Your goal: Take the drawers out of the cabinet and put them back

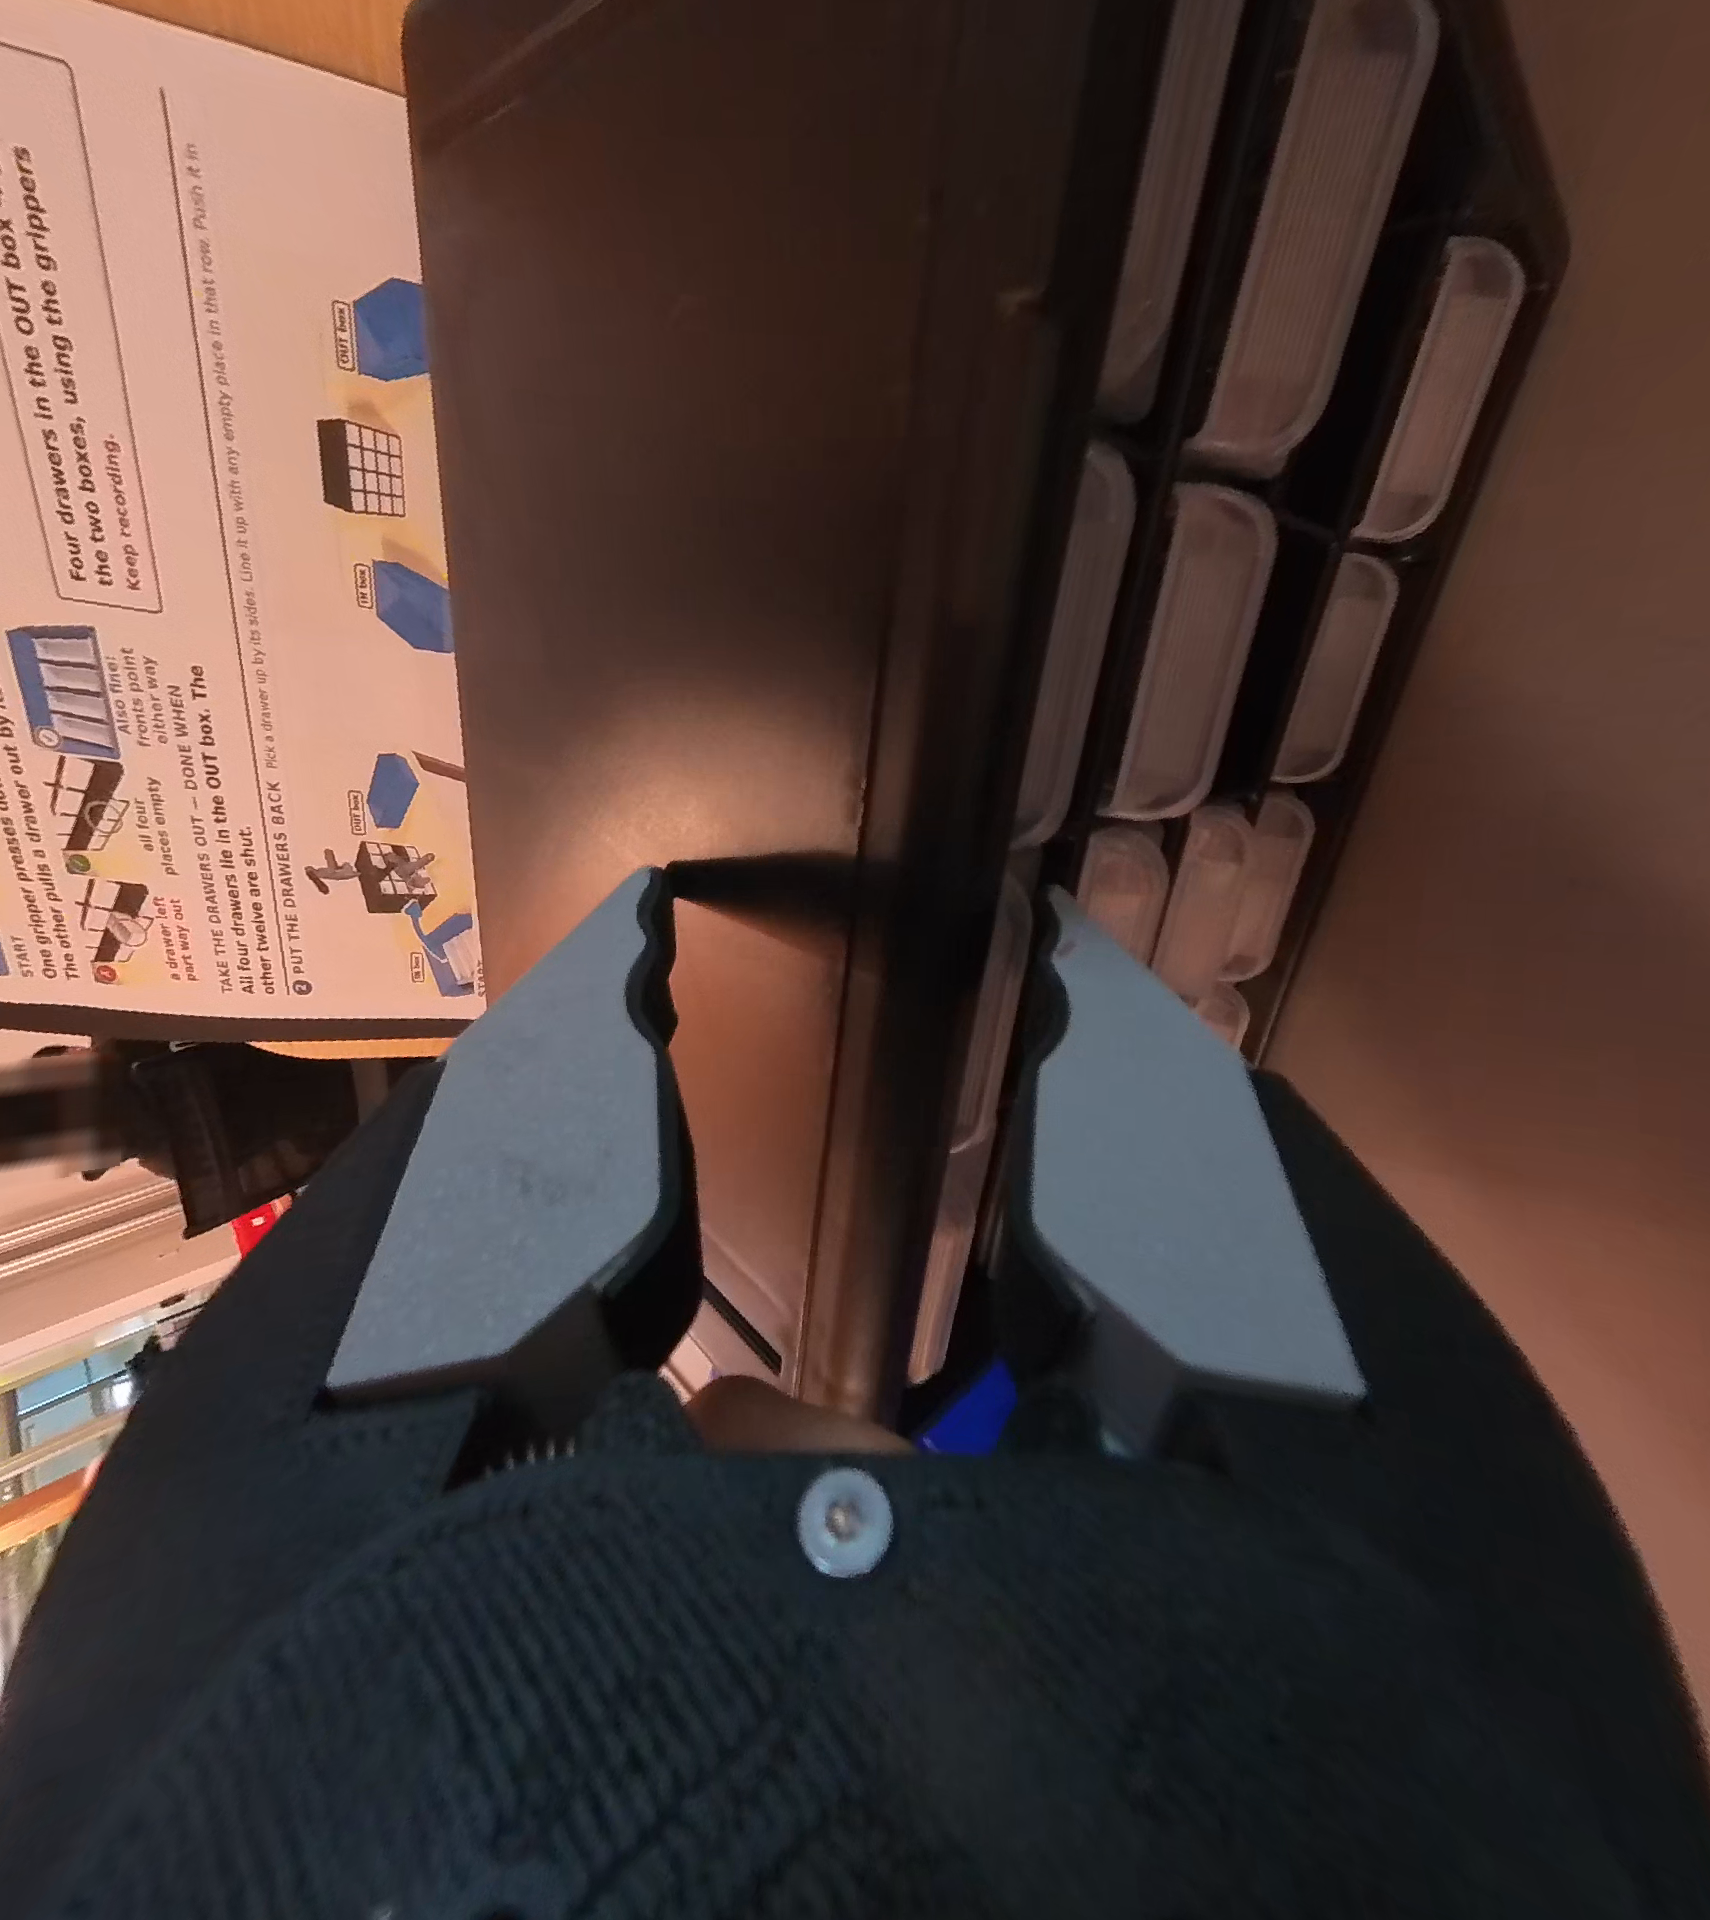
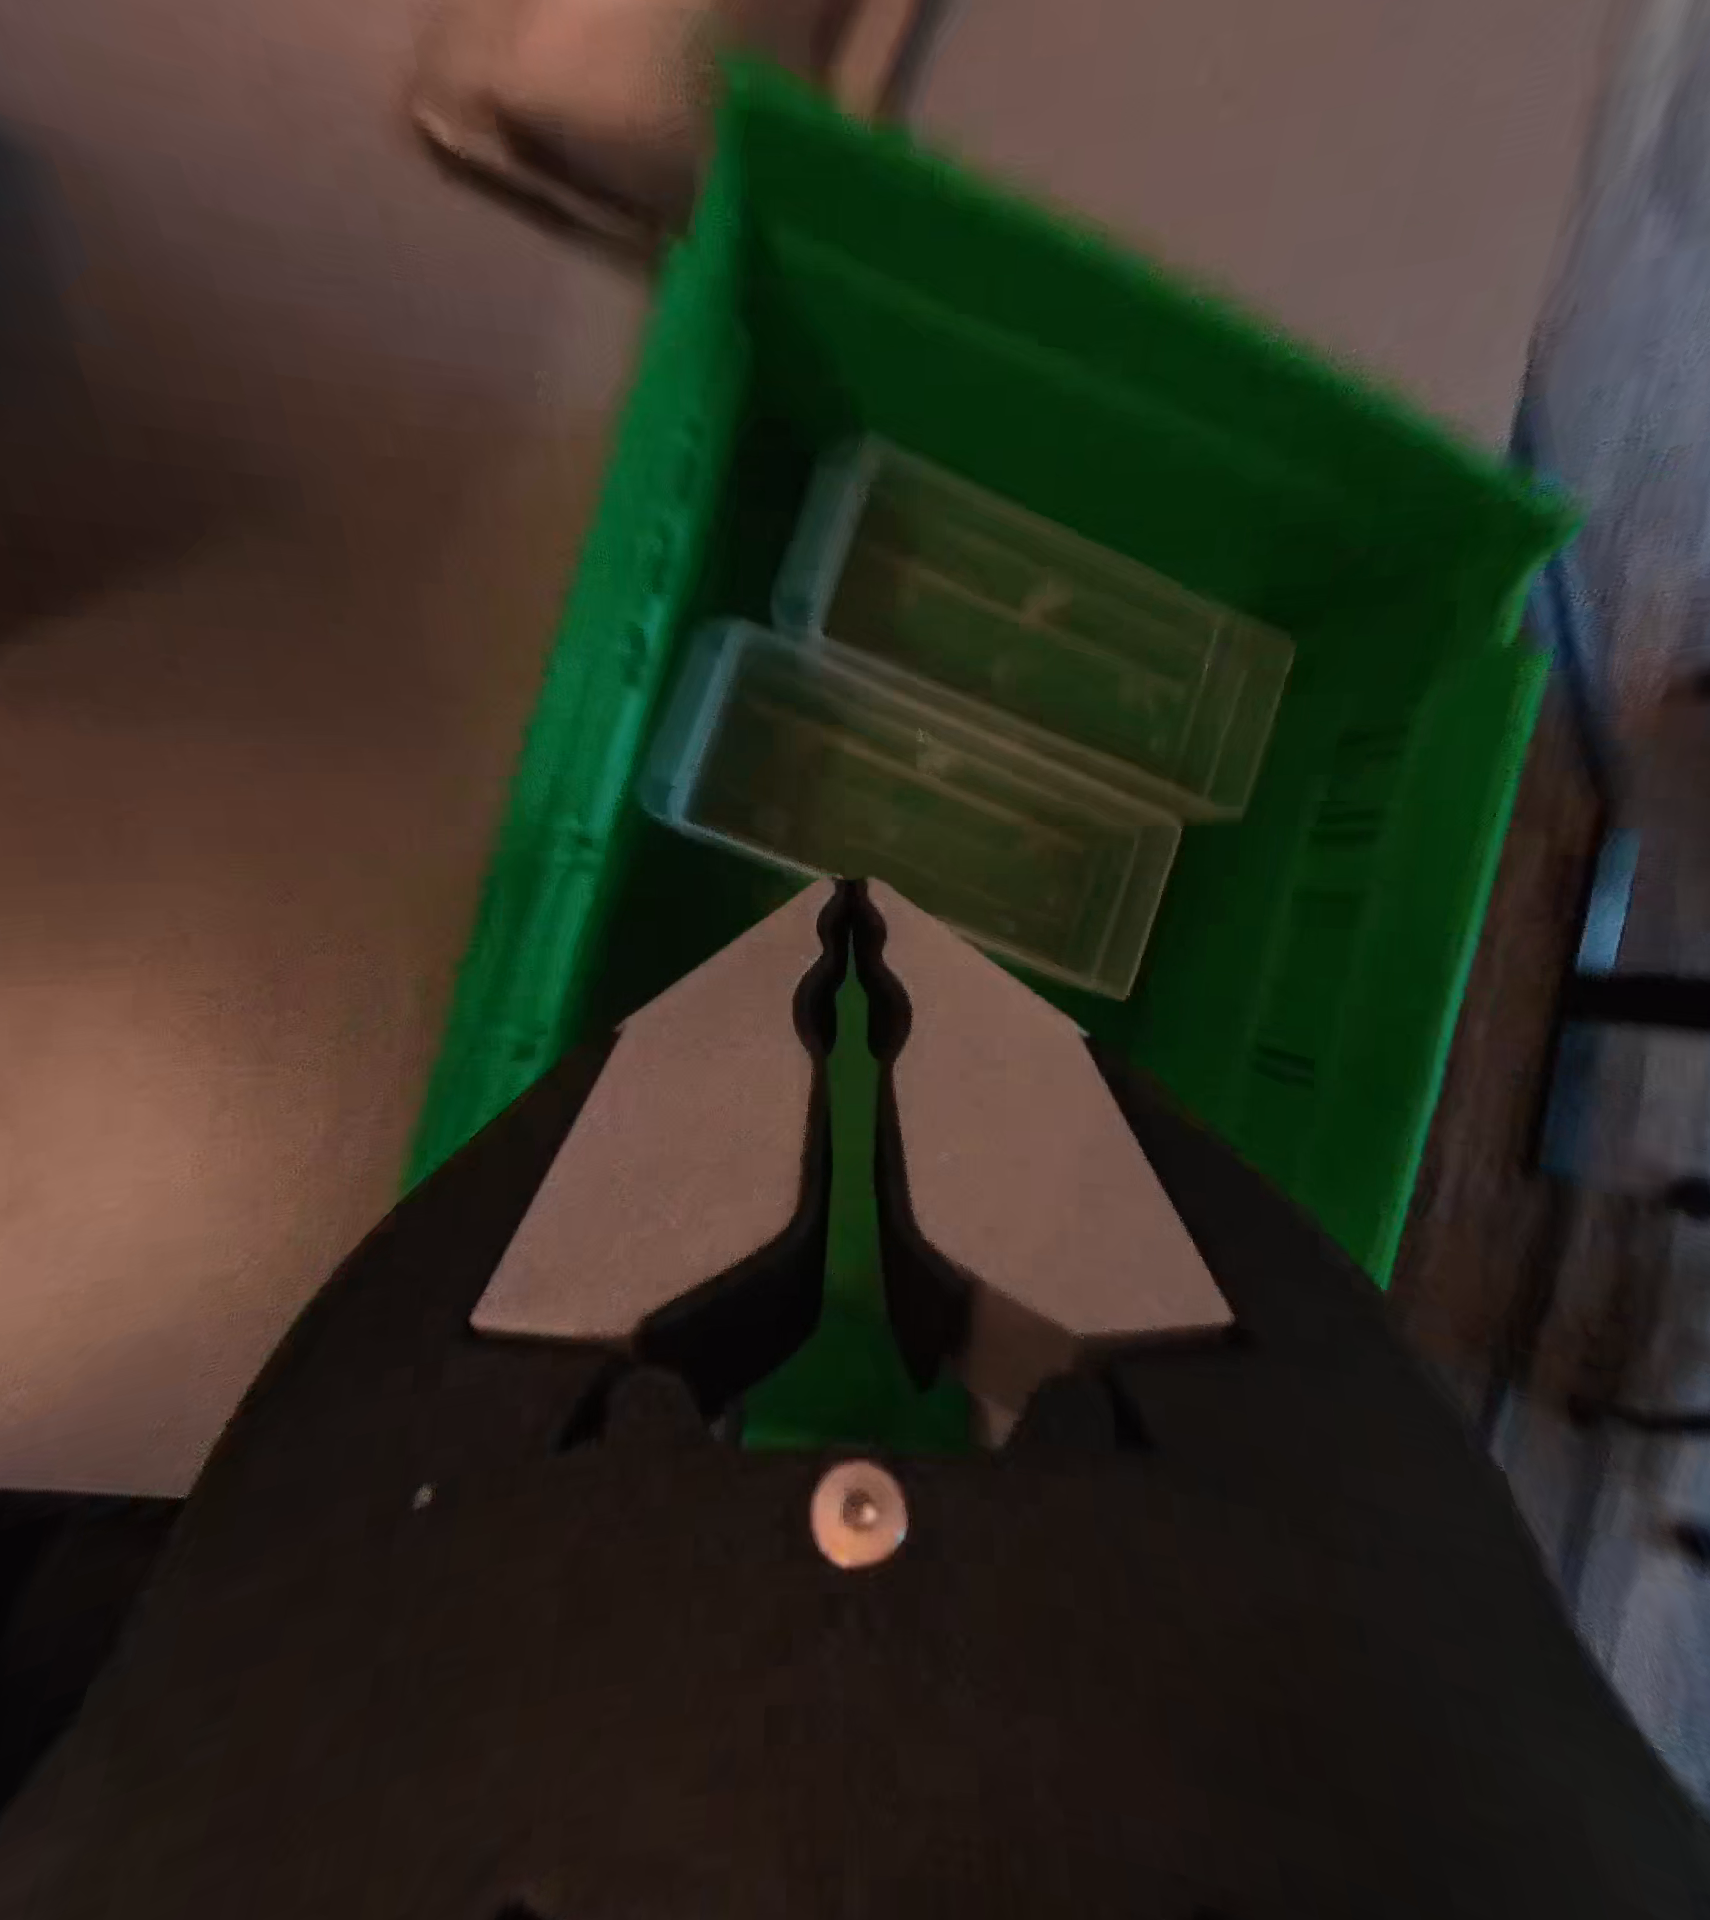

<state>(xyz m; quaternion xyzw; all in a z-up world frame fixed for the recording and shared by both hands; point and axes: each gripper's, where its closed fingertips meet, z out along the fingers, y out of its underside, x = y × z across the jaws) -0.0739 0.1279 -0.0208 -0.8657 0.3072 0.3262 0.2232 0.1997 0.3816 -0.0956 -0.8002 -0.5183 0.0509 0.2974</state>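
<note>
So the left gripper (image 1: 856, 940) is spread wide, straddling the front top edge of the black drawer cabinet (image 1: 664, 468), clear drawer fronts (image 1: 1204, 644) running off toward 1 o'clock. The right gripper (image 2: 853, 891) is pinched onto the rim of a clear drawer (image 2: 918, 810) inside the green bin (image 2: 934, 343), a second drawer (image 2: 1038, 623) just past it at 1 o'clock (view's pretty blurry). My take: keep the cabinet pressed down, set this drawer flat beside the other one, open side up, before letting go
</note>
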